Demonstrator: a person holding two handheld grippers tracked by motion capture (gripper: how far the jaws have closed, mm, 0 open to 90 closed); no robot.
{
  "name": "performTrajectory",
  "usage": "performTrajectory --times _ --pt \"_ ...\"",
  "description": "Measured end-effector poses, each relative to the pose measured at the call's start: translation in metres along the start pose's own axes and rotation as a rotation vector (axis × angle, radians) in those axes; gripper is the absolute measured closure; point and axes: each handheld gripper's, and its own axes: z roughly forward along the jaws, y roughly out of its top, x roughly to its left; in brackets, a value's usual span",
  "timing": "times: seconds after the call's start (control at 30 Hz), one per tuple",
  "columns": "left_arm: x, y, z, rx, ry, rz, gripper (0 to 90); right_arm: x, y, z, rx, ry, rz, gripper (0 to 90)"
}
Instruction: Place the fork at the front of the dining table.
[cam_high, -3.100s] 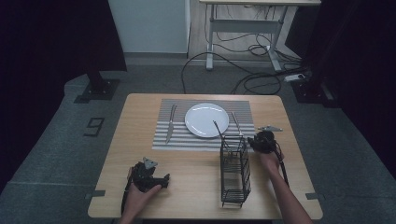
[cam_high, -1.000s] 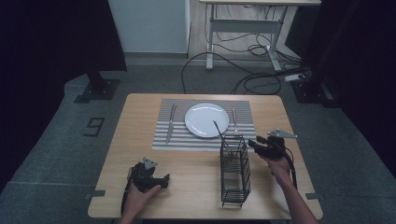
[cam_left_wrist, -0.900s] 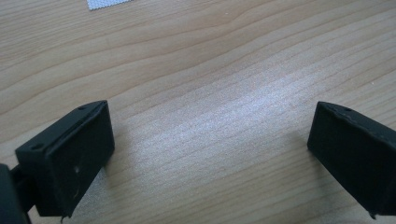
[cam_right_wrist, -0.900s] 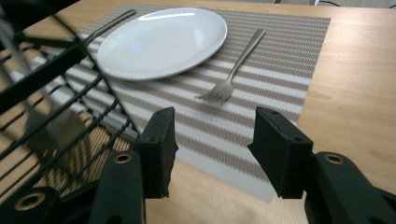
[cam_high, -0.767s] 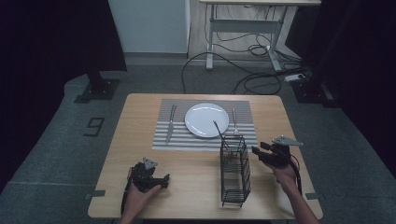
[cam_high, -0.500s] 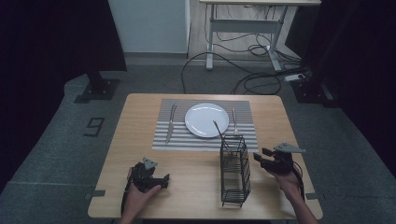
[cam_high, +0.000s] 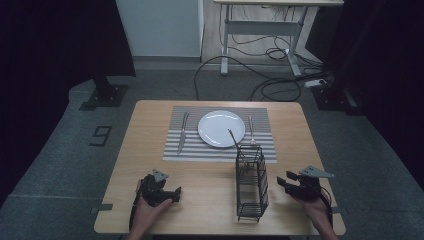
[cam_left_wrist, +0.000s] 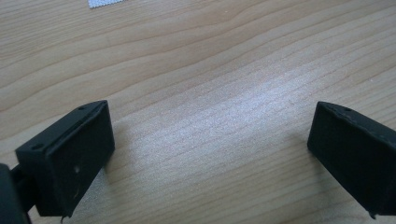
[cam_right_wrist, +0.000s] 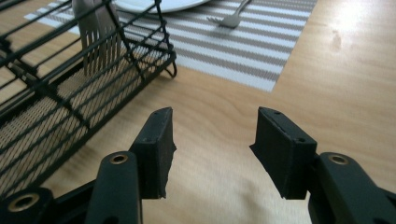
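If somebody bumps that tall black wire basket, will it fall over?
Probably, if bumped high up. The wire basket stands tall on a narrow base, so it looks tippy. Its thin open mesh suggests it is light, and the smooth wooden table may let it slide first. The fork inside adds little weight.

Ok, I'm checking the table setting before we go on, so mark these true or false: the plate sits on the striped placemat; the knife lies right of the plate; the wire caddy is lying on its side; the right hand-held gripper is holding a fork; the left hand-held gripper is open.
1. The plate sits on the striped placemat: true.
2. The knife lies right of the plate: false, it lies to its left; a fork lies to its right.
3. The wire caddy lies on its side: false, it stands upright.
4. The right hand-held gripper holds a fork: false, its jaws are open and empty.
5. The left hand-held gripper is open: true.
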Motion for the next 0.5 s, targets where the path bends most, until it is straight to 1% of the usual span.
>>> performTrajectory --times 0.17,0.27,0.5 --pt "0.0000 0.0000 0.0000 0.000 0.000 0.000 0.5 -0.0026 -0.0091 -0.0039 0.020 -0.008 0.007 46.4" --pt "0.0000 -0.0001 0.0000 0.000 0.000 0.000 0.5 -0.0057 -0.0088 -0.0038 0.017 -0.011 0.022 46.3" --pt "0.0000 -0.0003 -0.0002 0.000 0.000 0.000 0.5 -0.0072 -0.0088 -0.0029 0.015 -0.015 0.025 46.3"
